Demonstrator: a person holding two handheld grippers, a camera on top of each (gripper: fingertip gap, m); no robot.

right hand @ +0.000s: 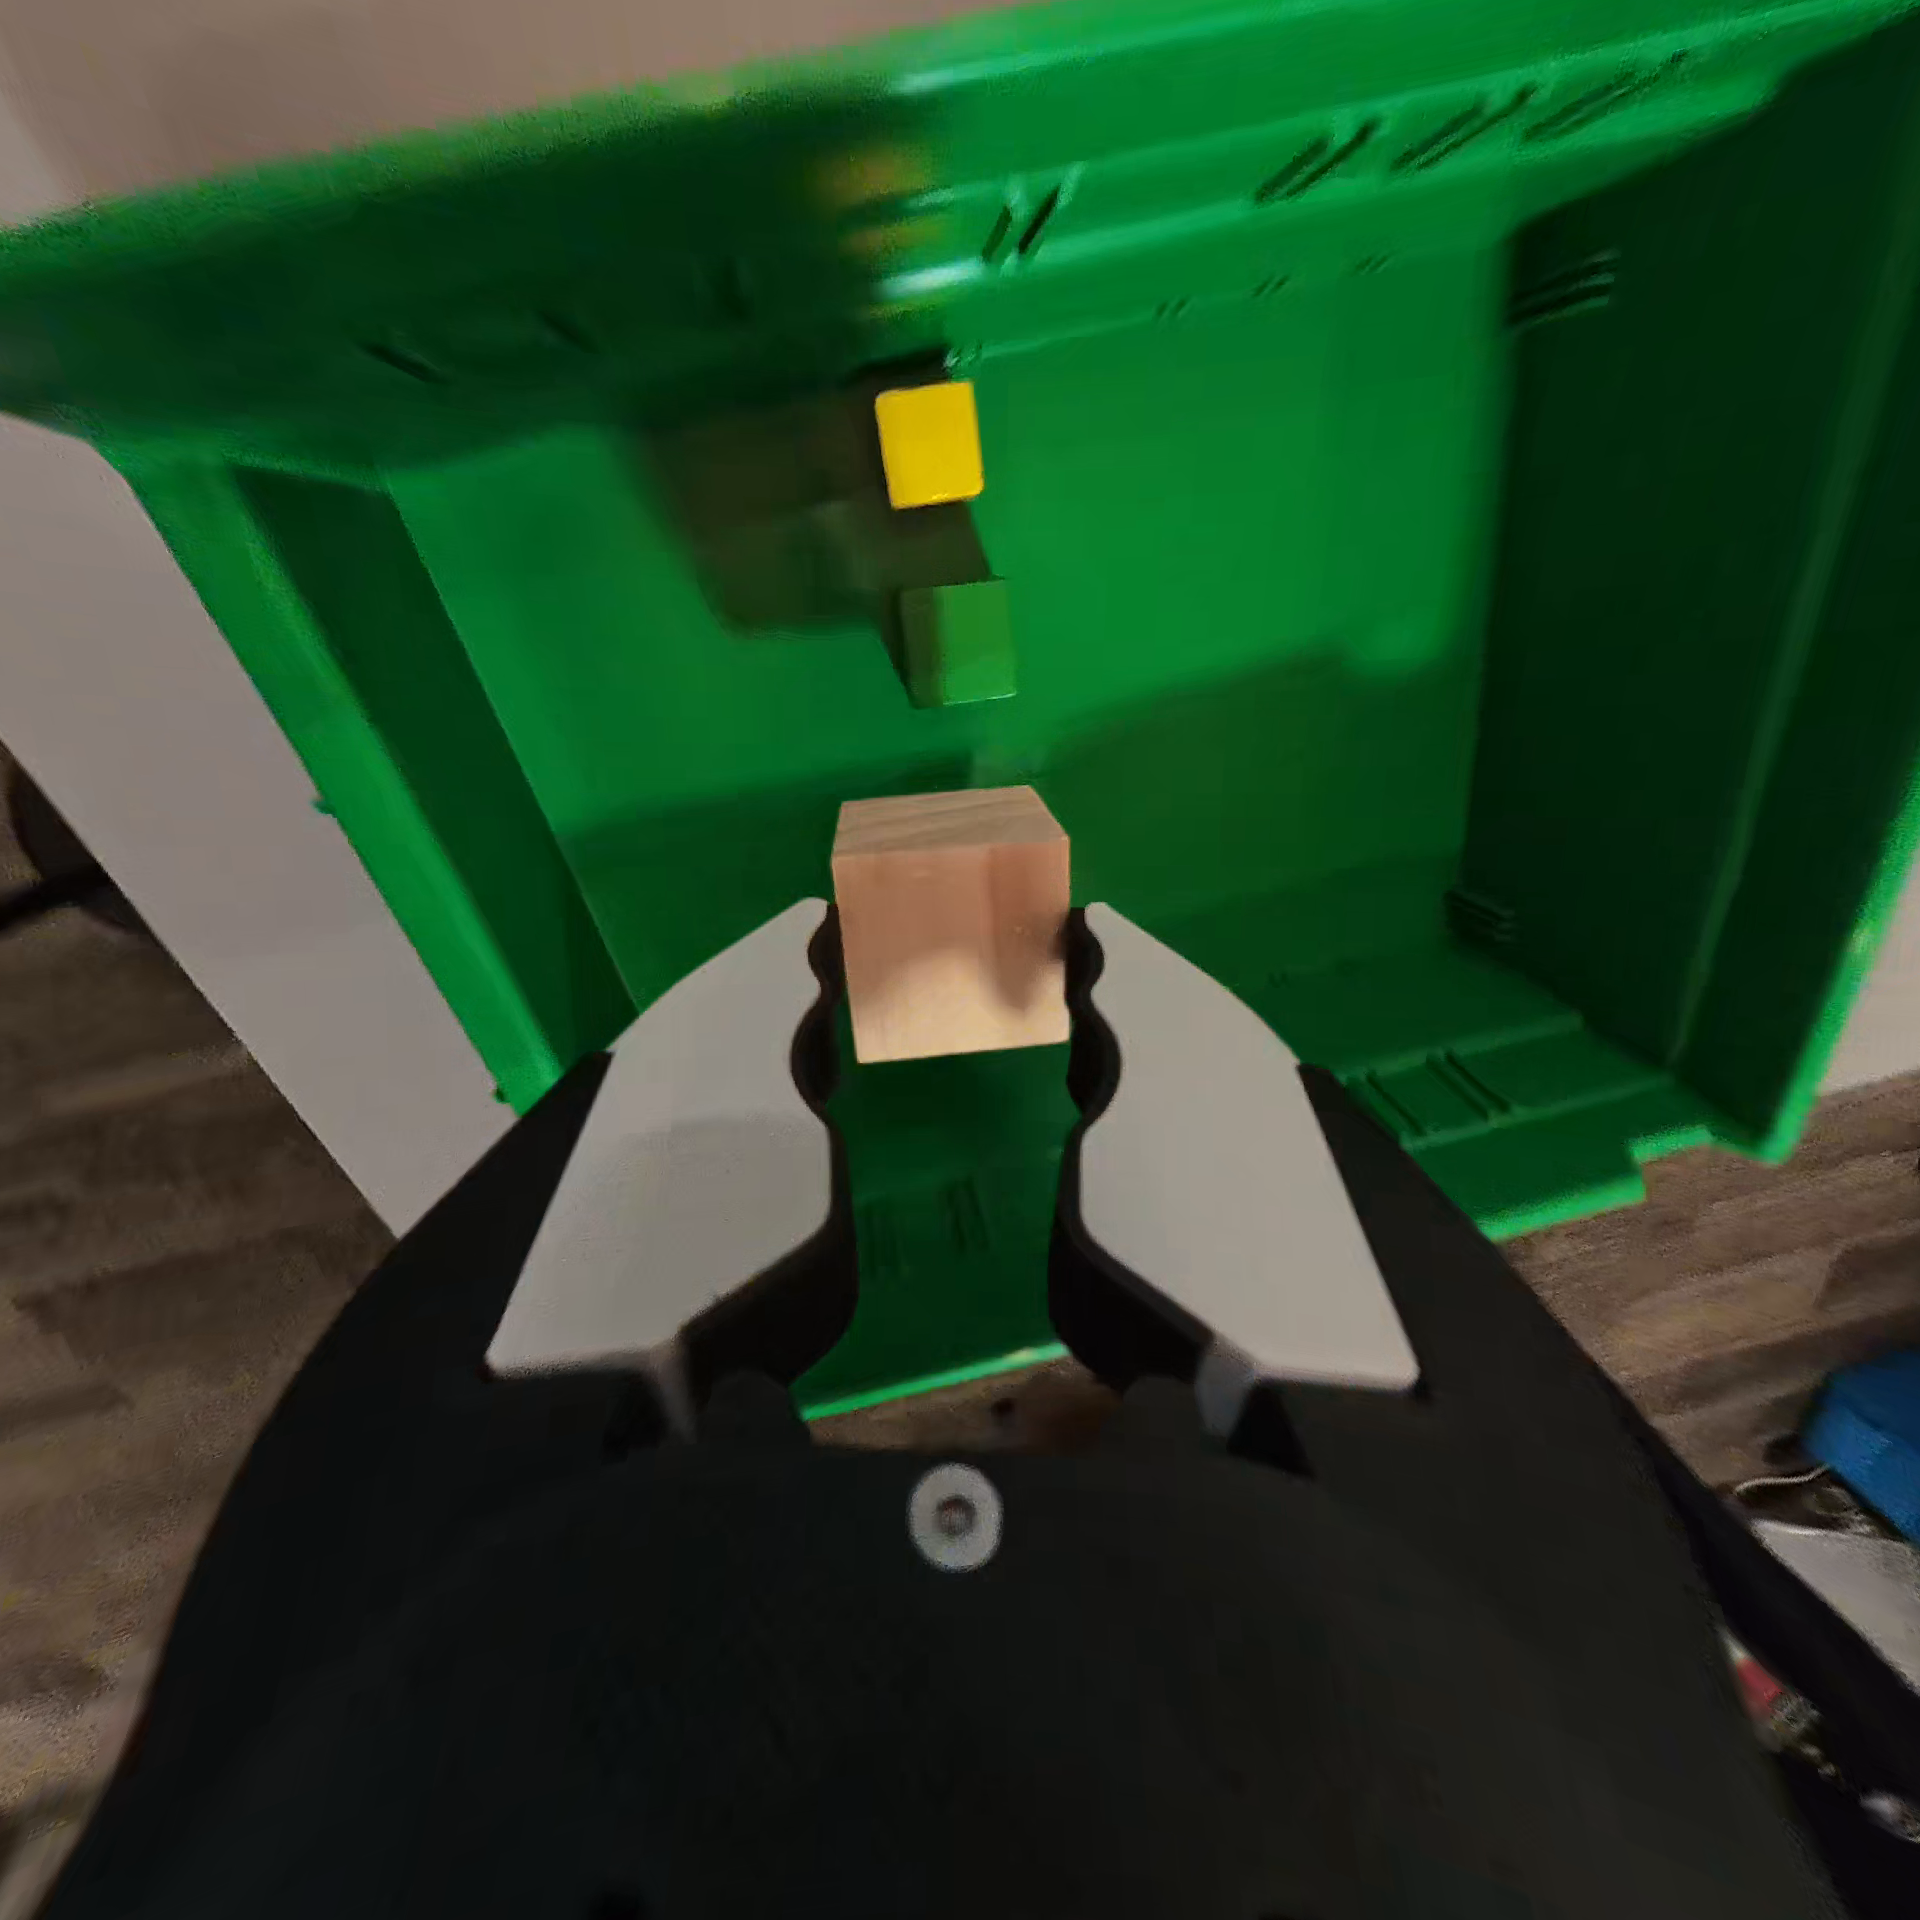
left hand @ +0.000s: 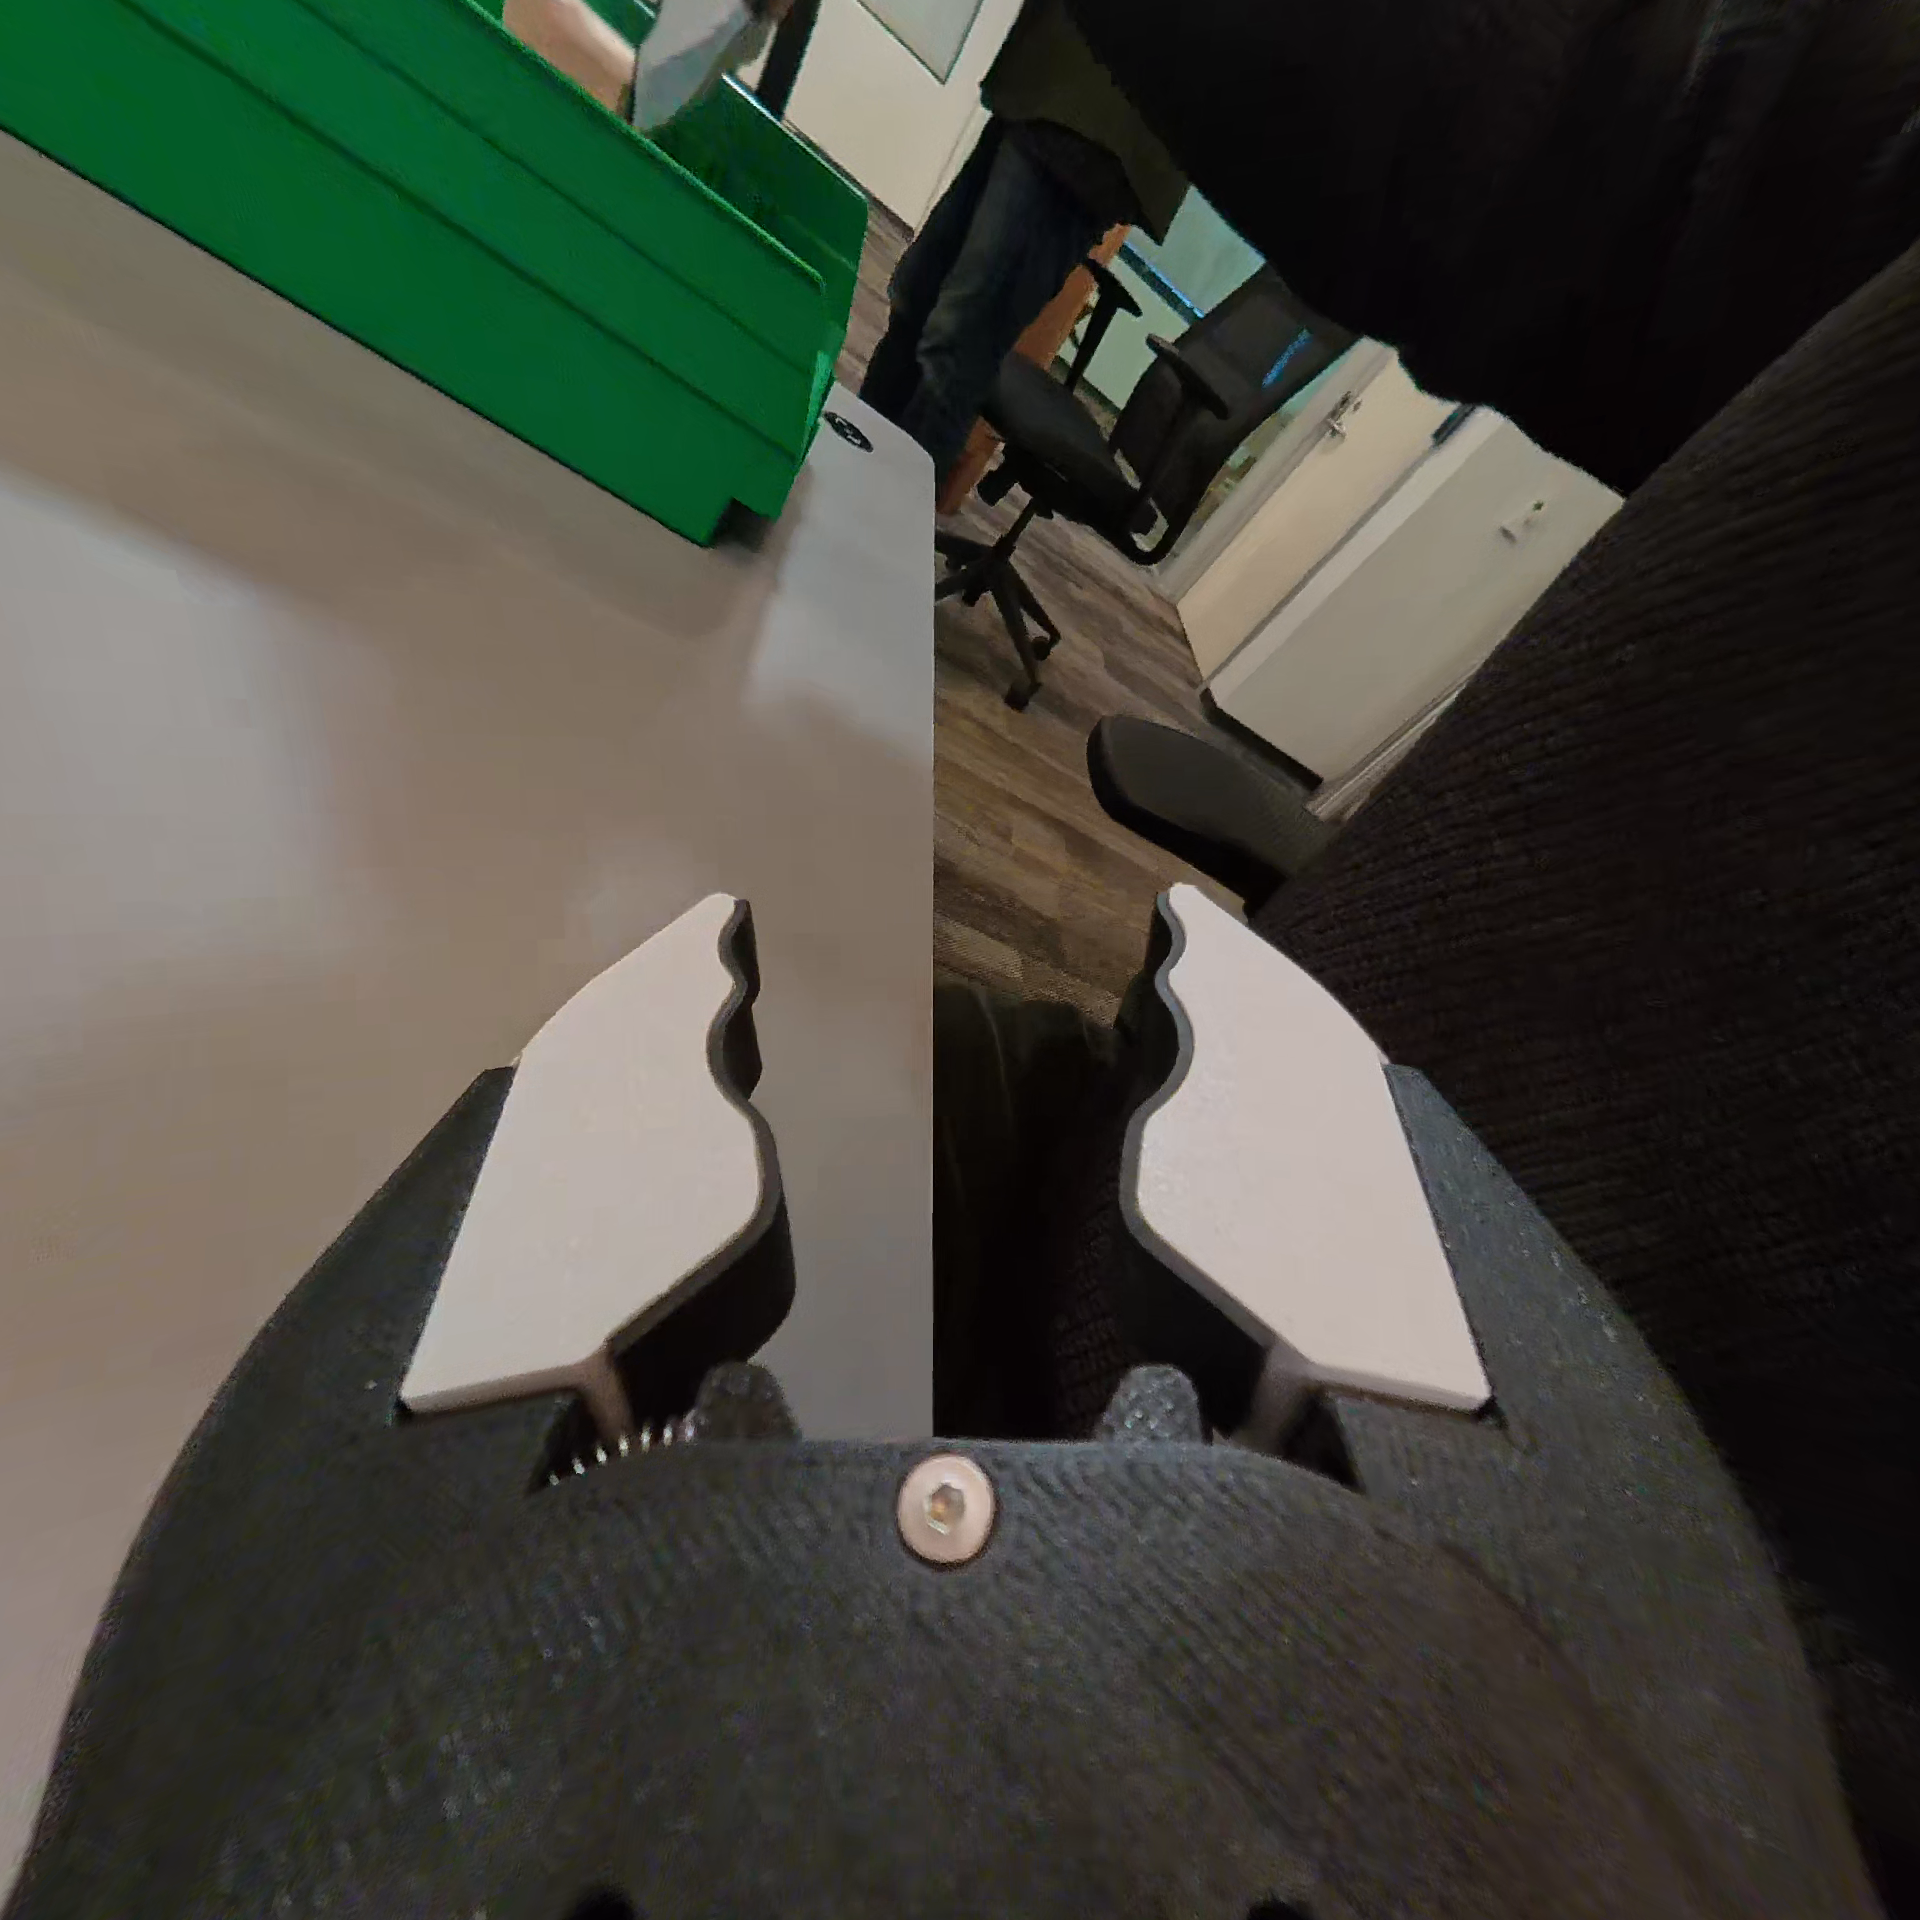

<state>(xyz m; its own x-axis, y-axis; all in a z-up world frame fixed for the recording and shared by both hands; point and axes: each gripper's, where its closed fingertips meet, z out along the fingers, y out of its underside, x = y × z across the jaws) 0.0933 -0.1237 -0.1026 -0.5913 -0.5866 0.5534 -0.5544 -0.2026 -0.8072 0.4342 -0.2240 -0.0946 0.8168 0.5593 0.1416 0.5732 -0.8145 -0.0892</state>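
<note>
A: The right gripper [right hand: 951, 971] pinches a plain wooden cube [right hand: 951, 925] by opposite flat sides, above the green bin [right hand: 1558, 623].

B: It looks light, stiff, probably smooth. The left gripper [left hand: 951, 935] is spread wide, holding nothing, at the table [left hand: 364, 727] edge.

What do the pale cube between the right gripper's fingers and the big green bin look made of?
Pale cube: likely unfinished wood, matte, with faint grain on top, held by the right gripper. Green bin: apparently moulded plastic, slightly glossy, with ribs and slots in its walls.
</note>
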